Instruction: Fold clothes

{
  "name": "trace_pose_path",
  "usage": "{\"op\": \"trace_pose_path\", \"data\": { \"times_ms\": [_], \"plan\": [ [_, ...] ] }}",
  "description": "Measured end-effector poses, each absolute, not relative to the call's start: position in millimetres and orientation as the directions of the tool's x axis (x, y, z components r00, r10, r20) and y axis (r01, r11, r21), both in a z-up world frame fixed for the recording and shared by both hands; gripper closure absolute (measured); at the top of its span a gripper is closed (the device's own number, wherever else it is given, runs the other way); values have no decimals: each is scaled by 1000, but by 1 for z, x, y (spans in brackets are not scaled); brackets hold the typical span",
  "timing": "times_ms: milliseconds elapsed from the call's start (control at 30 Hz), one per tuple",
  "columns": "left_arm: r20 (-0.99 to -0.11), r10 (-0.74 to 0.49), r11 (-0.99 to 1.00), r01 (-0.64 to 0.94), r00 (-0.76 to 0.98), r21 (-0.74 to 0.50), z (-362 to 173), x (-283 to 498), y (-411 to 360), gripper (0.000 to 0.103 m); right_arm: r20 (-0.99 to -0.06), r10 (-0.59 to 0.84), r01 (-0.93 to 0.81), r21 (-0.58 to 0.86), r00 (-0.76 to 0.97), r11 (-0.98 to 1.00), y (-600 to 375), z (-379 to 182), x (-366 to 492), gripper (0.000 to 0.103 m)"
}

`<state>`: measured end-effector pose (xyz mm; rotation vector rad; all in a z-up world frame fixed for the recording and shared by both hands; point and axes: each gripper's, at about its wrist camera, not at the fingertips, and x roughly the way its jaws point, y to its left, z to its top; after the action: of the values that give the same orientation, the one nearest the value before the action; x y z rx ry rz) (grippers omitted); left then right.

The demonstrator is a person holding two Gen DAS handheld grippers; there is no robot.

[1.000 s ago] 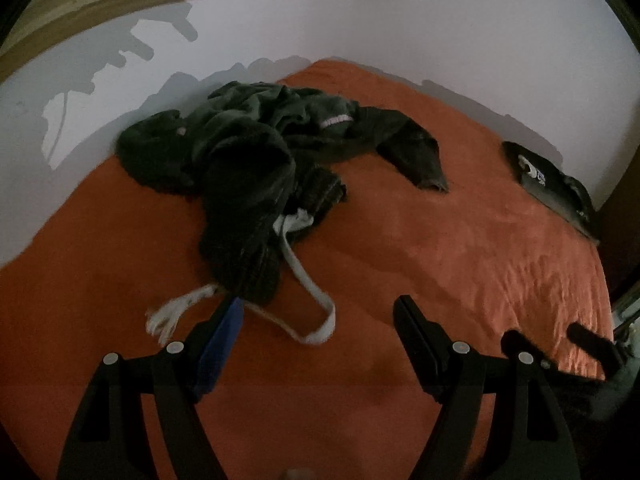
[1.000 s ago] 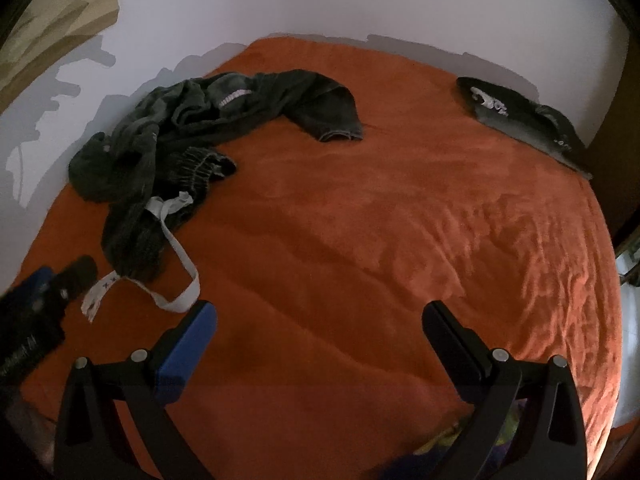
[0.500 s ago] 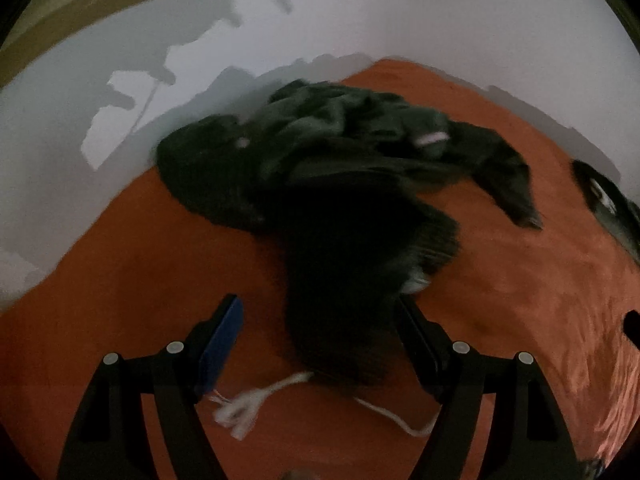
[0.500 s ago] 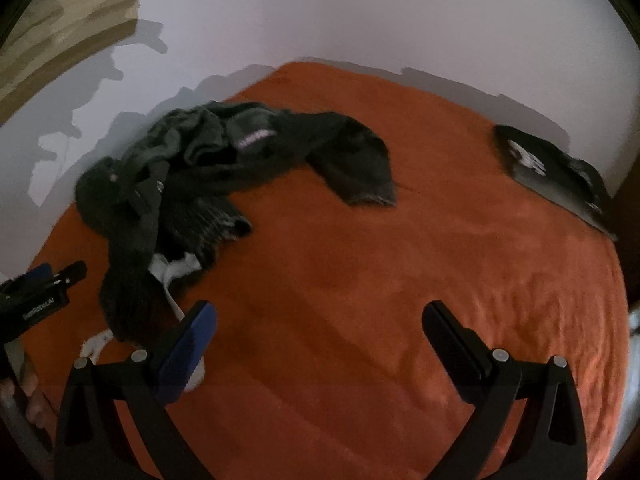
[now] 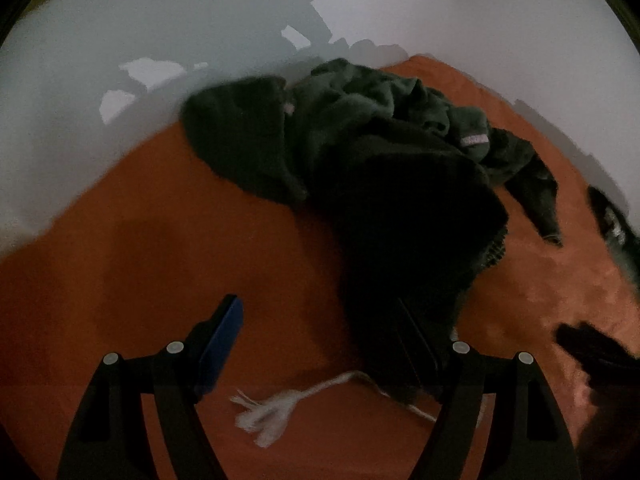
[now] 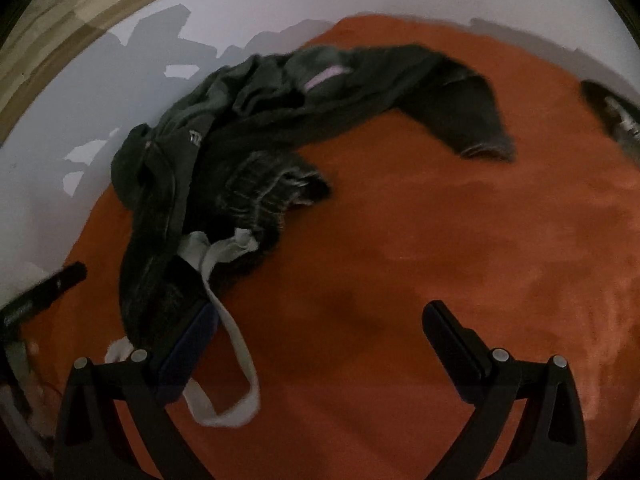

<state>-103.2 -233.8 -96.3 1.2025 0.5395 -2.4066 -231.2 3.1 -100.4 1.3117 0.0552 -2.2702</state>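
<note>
A crumpled dark green garment [image 5: 380, 168] [image 6: 256, 128] with a white drawstring [image 5: 280, 408] [image 6: 228, 320] lies heaped on the orange bedspread [image 5: 140, 260] [image 6: 440, 240], toward its left side by the wall. My left gripper [image 5: 320, 340] stands open just before the garment's near end, whose dark cloth reaches between the fingers on the right. My right gripper [image 6: 320, 340] is open over bare bedspread, its left finger beside the drawstring loop. Part of the other tool [image 6: 44, 292] shows at the left edge in the right wrist view.
A white wall [image 5: 160, 40] runs behind the bed. A second dark garment with a print [image 5: 616, 228] [image 6: 616, 120] lies at the far right of the bedspread. A pale wooden board [image 6: 72, 24] shows at the upper left. Bare orange cover [image 6: 480, 260] spans the middle and right.
Both grippers have moved forward toward the dark garment, which now looks larger. The garment's near end has come between my left gripper's fingers. Both stay open.
</note>
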Motion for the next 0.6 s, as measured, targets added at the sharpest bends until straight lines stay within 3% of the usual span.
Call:
{"op": "trace_pose_path", "data": {
  "times_ms": [600],
  "plan": [
    [-806,-135,-830,510,-576,-226,-106,-97,-233,25,-836,-324,465,95,-443,-880,-45,-85,-310,0]
  ]
}}
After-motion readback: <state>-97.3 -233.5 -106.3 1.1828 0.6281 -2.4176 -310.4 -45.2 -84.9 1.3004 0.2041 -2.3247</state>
